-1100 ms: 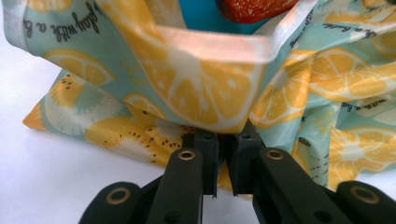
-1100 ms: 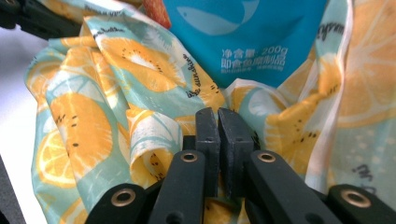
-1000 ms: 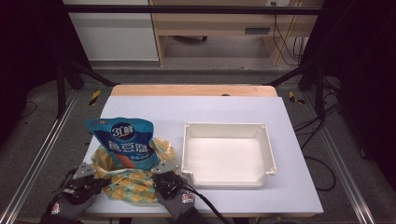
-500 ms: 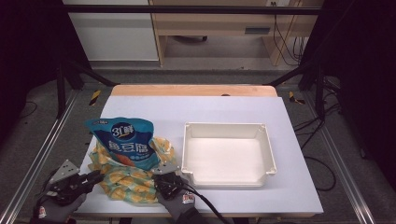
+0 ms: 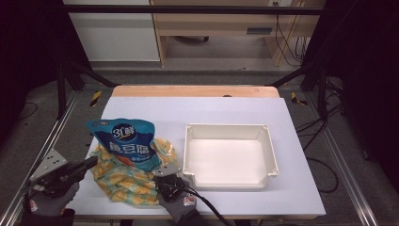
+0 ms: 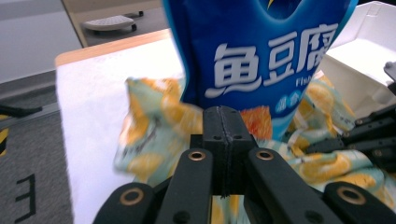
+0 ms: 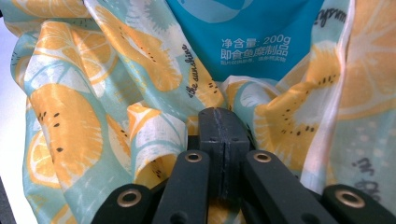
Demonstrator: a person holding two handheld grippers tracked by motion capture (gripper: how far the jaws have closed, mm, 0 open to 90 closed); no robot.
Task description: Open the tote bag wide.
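1. We log the left gripper (image 6: 223,135): jaws pressed together, nothing between them, just short of the cloth's (image 5: 123,178) left edge.
2. Right gripper (image 7: 224,140): jaws closed, tips against the cloth.
3. Blue snack bag (image 5: 126,141) lies on the cloth, beside the white bin (image 5: 229,175).

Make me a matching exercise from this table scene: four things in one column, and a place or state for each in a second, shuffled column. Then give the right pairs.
Things:
1. blue foil snack bag with white lettering
2. cream rectangular plastic bin
3. orange-slice printed cloth
4. left tongs

Places or states:
A. crumpled under the bag
B. empty, right of the cloth
C. jaws together, at the table's left edge
D. lying on the cloth

Pairs: 1-D, 2-B, 3-A, 4-C
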